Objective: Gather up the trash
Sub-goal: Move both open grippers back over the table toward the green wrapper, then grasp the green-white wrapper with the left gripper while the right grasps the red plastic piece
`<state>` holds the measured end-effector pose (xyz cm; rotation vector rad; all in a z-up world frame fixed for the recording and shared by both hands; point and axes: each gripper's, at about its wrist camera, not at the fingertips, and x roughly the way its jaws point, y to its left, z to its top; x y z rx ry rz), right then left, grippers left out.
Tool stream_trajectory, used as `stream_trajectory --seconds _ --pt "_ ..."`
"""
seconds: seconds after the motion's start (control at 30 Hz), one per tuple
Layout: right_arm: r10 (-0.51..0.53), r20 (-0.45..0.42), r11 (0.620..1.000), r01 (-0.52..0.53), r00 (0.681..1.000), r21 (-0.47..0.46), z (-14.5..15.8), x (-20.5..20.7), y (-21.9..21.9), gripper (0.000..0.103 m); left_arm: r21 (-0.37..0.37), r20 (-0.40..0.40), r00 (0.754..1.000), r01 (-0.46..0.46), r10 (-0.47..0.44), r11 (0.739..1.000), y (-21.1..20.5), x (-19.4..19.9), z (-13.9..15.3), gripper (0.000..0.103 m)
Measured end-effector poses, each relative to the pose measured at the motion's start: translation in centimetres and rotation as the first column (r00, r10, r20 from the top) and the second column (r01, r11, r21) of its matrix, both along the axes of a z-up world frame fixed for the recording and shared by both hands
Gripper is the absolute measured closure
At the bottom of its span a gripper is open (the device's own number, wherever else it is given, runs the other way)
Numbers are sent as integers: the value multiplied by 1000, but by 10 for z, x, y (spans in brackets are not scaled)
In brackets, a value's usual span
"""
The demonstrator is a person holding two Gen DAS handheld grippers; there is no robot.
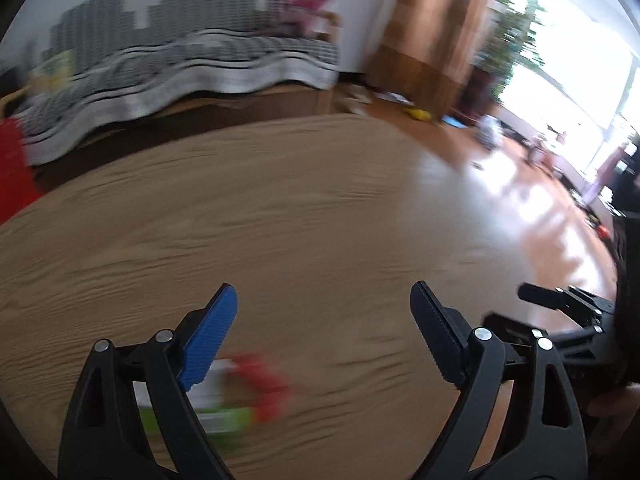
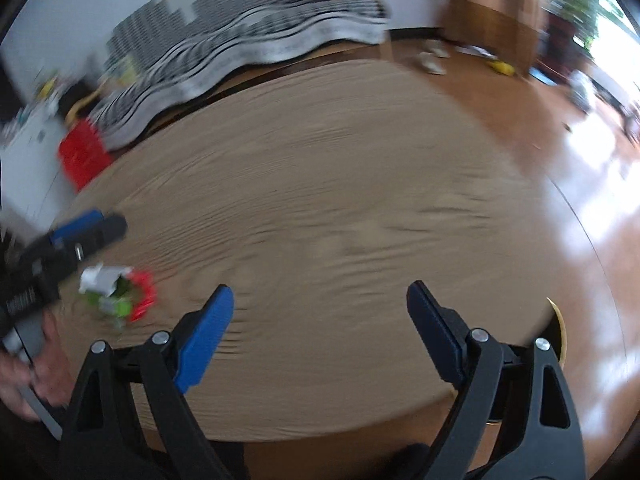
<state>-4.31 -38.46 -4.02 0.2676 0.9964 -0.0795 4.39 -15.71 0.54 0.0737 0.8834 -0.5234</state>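
The left wrist view shows the left gripper (image 1: 324, 332) with its jaws spread wide and nothing between them; the crumpled wrapper (image 1: 236, 396), green, white and red, lies on the round wooden surface (image 1: 320, 208) at about 7 o'clock from the middle of the picture, partly hidden behind the blue finger. In the right wrist view the same wrapper sits at about 8 o'clock, just beside the left gripper, and the right gripper (image 2: 320, 332) hangs over bare wood with its jaws also spread and empty. The pictures are blurred, so small details I cannot tell. I judge the wrapper is very light, thin and soft, probably a little slippery, and it will crush and not break. The best place to take hold is, I think, the bunched raised middle, not a flat edge, because a flat edge can slide away under the pads.
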Motion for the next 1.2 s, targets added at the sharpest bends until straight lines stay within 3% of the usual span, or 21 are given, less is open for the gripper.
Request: stream_trajectory --seconds 0.17,0.33,0.47,0.57,0.67,0.7,0.77,0.9,1.0,1.1,1.2 --pt "163 -29 986 -163 986 -12 -13 36 92 22 30 5 992 -129 129 991 102 12 -4 17" --pt "244 -83 969 -247 966 -29 -37 57 150 39 30 -14 986 -169 169 985 172 13 -15 17" --pt "249 -100 967 -253 963 -33 -47 73 170 44 7 2 991 -134 134 991 182 9 -12 16" --pt "258 -106 961 -266 960 -72 -49 81 180 55 8 21 997 -68 68 998 172 1 -11 13" --pt "274 -110 949 -287 955 -128 -54 87 189 75 57 45 999 10 -13 998 158 -7 -16 12" --pt "282 -112 944 -297 953 -145 -56 87 192 88 80 55 998 34 -38 996 153 -11 -18 12" --pt "290 -118 944 -304 950 -125 -56 89 188 92 115 67 994 78 -86 990 144 -16 -22 11" --pt "286 -107 947 -298 952 -121 -51 82 177 92 152 80 957 263 -277 953 123 -38 -32 7" --pt "278 -91 952 -287 956 -105 -44 77 165 92 235 111 904 380 -413 895 103 -55 -43 7" --pt "265 -89 957 -273 960 -98 -41 72 154 92 306 90 867 444 -490 842 85 -61 -60 7" --pt "255 -93 960 -263 962 -94 -41 67 144 92 351 74 860 451 -504 821 72 -54 -72 7"
